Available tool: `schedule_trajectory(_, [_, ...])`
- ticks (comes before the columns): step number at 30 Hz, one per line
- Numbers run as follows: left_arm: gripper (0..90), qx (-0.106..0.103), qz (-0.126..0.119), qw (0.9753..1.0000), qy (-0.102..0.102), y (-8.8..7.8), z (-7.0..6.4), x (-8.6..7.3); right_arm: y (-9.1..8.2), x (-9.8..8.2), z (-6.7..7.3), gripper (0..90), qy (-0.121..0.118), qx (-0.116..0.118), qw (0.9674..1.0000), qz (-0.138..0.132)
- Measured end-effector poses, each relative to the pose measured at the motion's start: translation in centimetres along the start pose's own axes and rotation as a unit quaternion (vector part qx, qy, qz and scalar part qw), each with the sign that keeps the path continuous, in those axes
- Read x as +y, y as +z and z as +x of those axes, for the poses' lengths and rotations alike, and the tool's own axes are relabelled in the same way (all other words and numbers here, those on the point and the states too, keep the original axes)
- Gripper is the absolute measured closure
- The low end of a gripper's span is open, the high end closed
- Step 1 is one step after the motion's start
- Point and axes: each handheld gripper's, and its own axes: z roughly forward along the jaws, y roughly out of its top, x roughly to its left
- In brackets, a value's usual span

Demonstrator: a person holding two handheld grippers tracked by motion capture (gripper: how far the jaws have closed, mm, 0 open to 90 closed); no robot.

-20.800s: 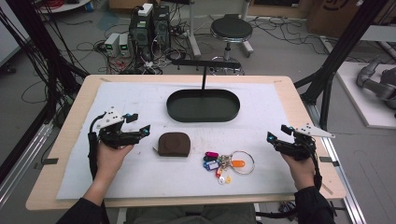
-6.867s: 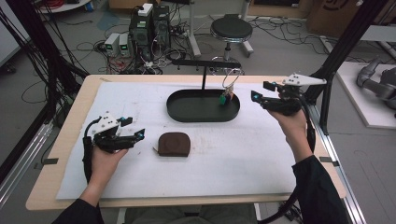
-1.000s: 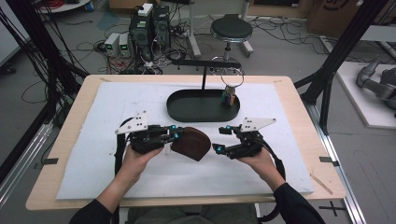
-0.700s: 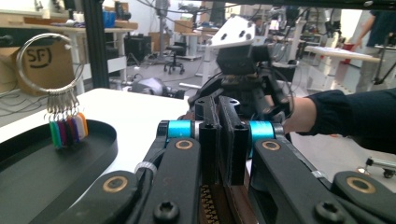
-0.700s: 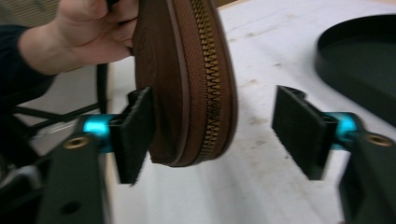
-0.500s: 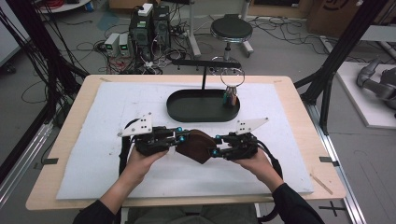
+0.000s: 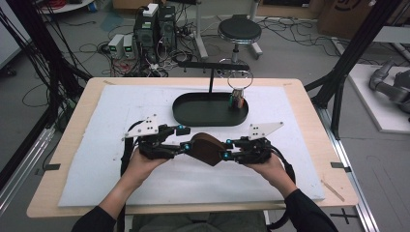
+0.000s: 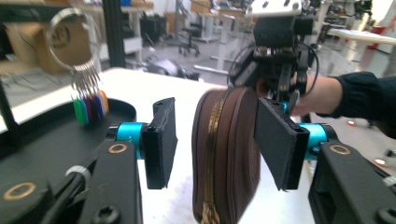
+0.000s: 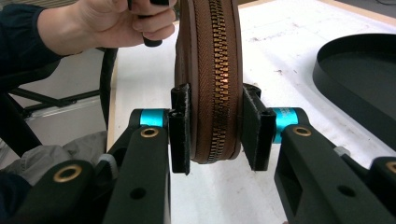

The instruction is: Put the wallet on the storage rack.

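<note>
A brown zip pouch (image 7: 207, 149) hangs on edge above the white mat, between both grippers. My right gripper (image 7: 226, 150) has just been closing and is now shut on the pouch (image 9: 210, 79), with both pads pressing its sides across the brass zip. My left gripper (image 7: 183, 137) has just been opening. Its jaws stand apart around the pouch (image 8: 226, 154); the left pad (image 8: 161, 140) is clear of the leather and the other pad lies close beside it. The right gripper (image 8: 280, 46) and its hand show beyond the pouch in the left gripper view.
A black oval tray (image 7: 193, 104) lies behind the grippers, with a black T-shaped stand (image 7: 212, 65) rising from it. A key ring with coloured tags (image 7: 238, 94) hangs from the stand's arm. The white mat (image 7: 96, 159) covers most of the wooden table.
The right gripper came in from the right and closed on the pouch's free end. The left gripper's jaws spread apart off the pouch. Both hands stayed about where they were.
</note>
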Motion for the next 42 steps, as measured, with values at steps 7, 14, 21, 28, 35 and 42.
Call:
schedule_trajectory(7, [42.9, -0.016, 0.045, 0.9989, 0.004, 0.5, 0.0, 0.1, -0.1, 0.2, 0.1, 68.3, -0.009, 0.010, 0.9999, 0.002])
schedule_trajectory(14, [52.1, -0.041, 0.068, 0.9968, 0.012, 1.1, -0.1, -0.2, 0.1, 0.2, 0.3, 68.3, -0.019, 0.019, 0.9996, 0.009])
schedule_trajectory(21, [64.2, -0.065, 0.065, 0.9957, -0.005, 0.9, 0.3, -0.6, 0.1, 0.2, 0.4, 68.1, -0.023, 0.020, 0.9995, 0.010])
schedule_trajectory(28, [68.4, -0.068, 0.049, 0.9965, 0.001, 0.8, 0.2, -0.4, -0.2, 0.3, 0.3, 64.8, -0.023, 0.016, 0.9996, -0.004])
schedule_trajectory(35, [69.4, -0.030, 0.035, 0.9989, 0.011, 0.0, 0.3, -0.1, -1.9, 0.3, -0.3, 59.9, -0.014, -0.022, 0.9989, -0.040])
schedule_trajectory(42, [69.4, 0.013, 0.018, 0.9997, 0.009, -1.0, 0.8, 0.6, -4.9, -0.1, -1.7, 49.1, 0.008, -0.109, 0.9905, -0.083])
